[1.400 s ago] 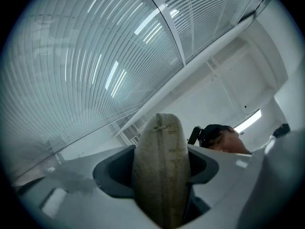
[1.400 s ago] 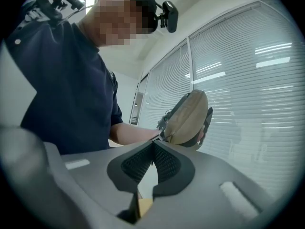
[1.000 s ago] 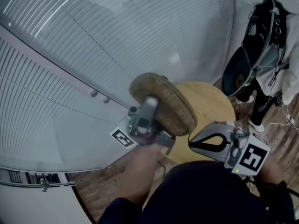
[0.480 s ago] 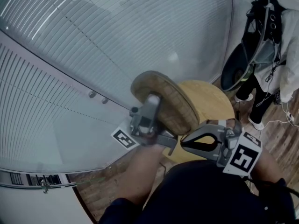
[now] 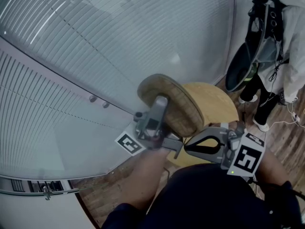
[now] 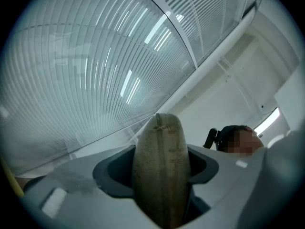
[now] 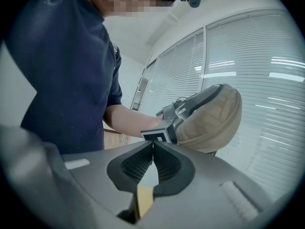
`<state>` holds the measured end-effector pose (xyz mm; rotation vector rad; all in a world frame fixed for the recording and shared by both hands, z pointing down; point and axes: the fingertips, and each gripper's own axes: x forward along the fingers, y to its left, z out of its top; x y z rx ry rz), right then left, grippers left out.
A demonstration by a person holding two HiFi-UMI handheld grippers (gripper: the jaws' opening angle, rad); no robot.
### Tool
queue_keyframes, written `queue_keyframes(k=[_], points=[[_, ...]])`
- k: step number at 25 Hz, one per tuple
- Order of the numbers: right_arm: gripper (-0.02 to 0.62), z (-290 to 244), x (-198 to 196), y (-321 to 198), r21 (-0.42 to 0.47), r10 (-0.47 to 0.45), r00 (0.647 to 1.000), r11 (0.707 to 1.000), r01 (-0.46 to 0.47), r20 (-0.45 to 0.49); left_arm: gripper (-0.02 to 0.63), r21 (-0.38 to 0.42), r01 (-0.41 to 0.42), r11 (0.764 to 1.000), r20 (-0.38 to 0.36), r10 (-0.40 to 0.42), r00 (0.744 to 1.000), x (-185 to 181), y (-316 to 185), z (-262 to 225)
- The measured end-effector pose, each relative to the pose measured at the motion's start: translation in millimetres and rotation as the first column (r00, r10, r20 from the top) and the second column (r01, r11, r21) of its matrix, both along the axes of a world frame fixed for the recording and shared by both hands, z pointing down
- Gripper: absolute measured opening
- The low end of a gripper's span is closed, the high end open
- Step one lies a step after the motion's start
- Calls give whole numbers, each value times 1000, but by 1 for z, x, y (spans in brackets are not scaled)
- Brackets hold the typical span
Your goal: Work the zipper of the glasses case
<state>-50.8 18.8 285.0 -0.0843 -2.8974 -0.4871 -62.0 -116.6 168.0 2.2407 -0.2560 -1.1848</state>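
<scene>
- Tan woven fabric fills the left tool (image 6: pixel 161 168). Its jaws are clamped on the glasses case (image 6: pixel 161 147), one pad against each broad face, with the narrow edge standing up between them.
- The case is held in the air, tilted, above the round wooden worktop (image 5: pixel 217 101) and in front of the slatted blinds (image 5: pixel 95 42). It touches neither.
- The right tool (image 7: pixel 153 151) has its jaws pressed together with nothing between them. It sits just below and beside the case, apart from it and pointing roughly toward it.
- As I judge it, the step in hand is bringing the free tool to the zipper pull. No view shows the pull clearly; only a seam line can be seen running round the case's rim.
- To do this well, the right jaws should part a little before they reach the rim, then close on the pull tab alone, not the fabric.
- The pull should then follow the seam's curve while the left tool gives a steady counter-hold, clear of the zip track.
- Tugging outward from the seam would likely twist the case in the left grip.
</scene>
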Motion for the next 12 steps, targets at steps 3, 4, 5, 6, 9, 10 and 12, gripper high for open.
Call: queue_keyframes(k=[3,4,5,6,9,10,12], points=[[18,12,7,-7,-75,73,996,995,-69,47,299,-18,45,999,24,-45,999,-1,-5,11],[28,16,10,-8,-106,94,994,990,-89,51,300,-29,60,998,28,-59,998,-1,-7,14],[55,19,13,-7,-128,103,994,987,-97,45,301,-39,71,997,32,-70,997,-1,-8,16],[86,22,15,-5,-141,103,994,985,-97,34,301,-48,80,996,34,-78,996,-1,-9,17],[133,24,14,-5,-149,90,996,985,-89,0,301,-58,98,993,49,-95,994,-8,-12,18],[140,25,13,-6,-149,88,996,985,-88,-8,301,-57,106,993,63,-103,993,-11,-13,19],[155,29,15,-7,-160,89,996,983,-90,-16,301,-54,127,990,95,-122,988,-12,-15,24]])
